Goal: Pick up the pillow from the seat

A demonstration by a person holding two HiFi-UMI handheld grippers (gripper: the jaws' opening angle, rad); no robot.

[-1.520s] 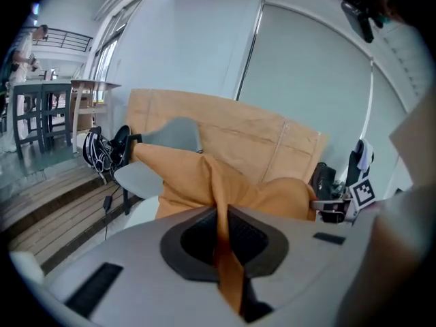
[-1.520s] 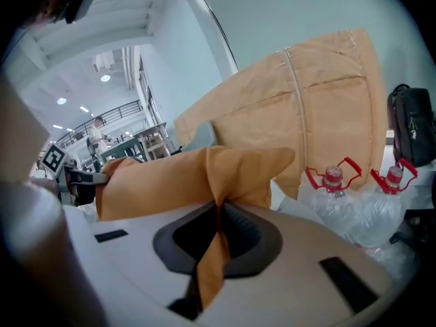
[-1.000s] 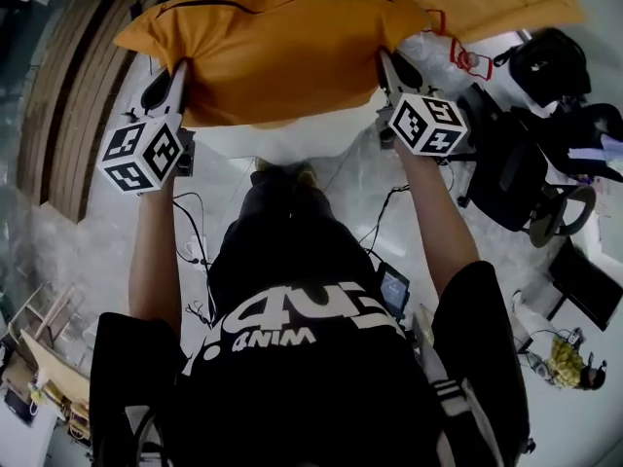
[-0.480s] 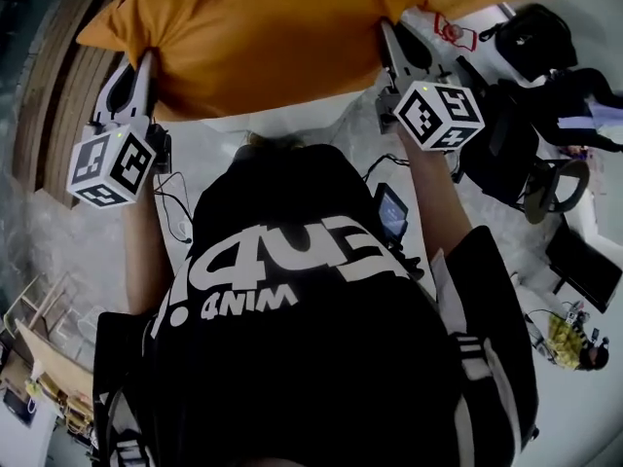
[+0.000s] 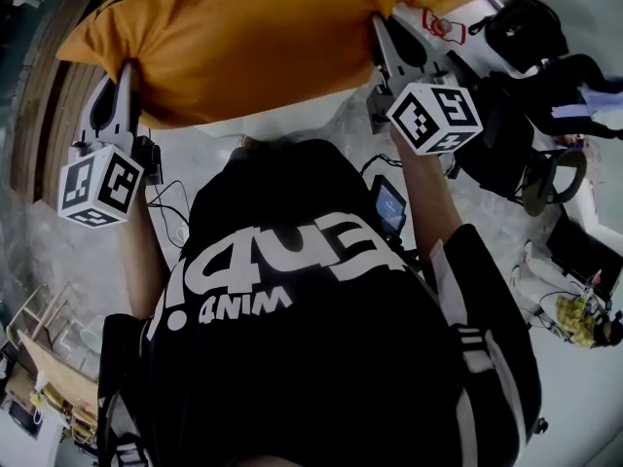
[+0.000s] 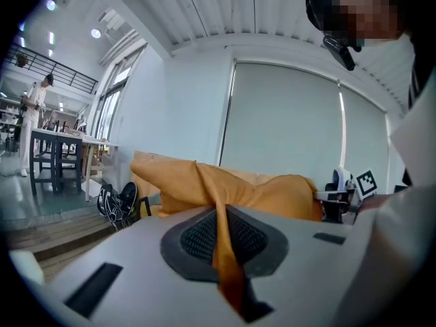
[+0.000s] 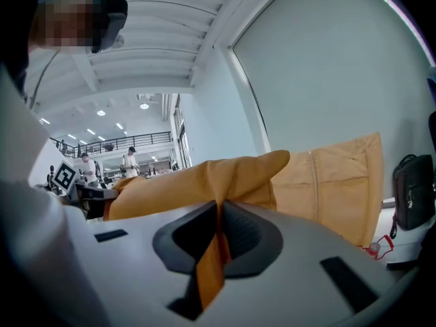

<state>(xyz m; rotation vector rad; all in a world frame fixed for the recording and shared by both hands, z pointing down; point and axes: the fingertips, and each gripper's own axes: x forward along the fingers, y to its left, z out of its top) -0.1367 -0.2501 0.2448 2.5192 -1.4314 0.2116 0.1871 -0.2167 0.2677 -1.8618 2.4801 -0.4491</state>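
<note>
Orange pillow (image 5: 263,37), tan cushion (image 7: 340,182), black bag (image 5: 526,29) nearby

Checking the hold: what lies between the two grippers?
The orange pillow spans from the left gripper to the right gripper, shown in the head view.

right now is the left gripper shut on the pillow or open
Shut on it: the left gripper pinches a fold of the pillow.

Head cam steeply down from above; L/R gripper cams close-up, all sharing pillow (image 5: 263,37).
</note>
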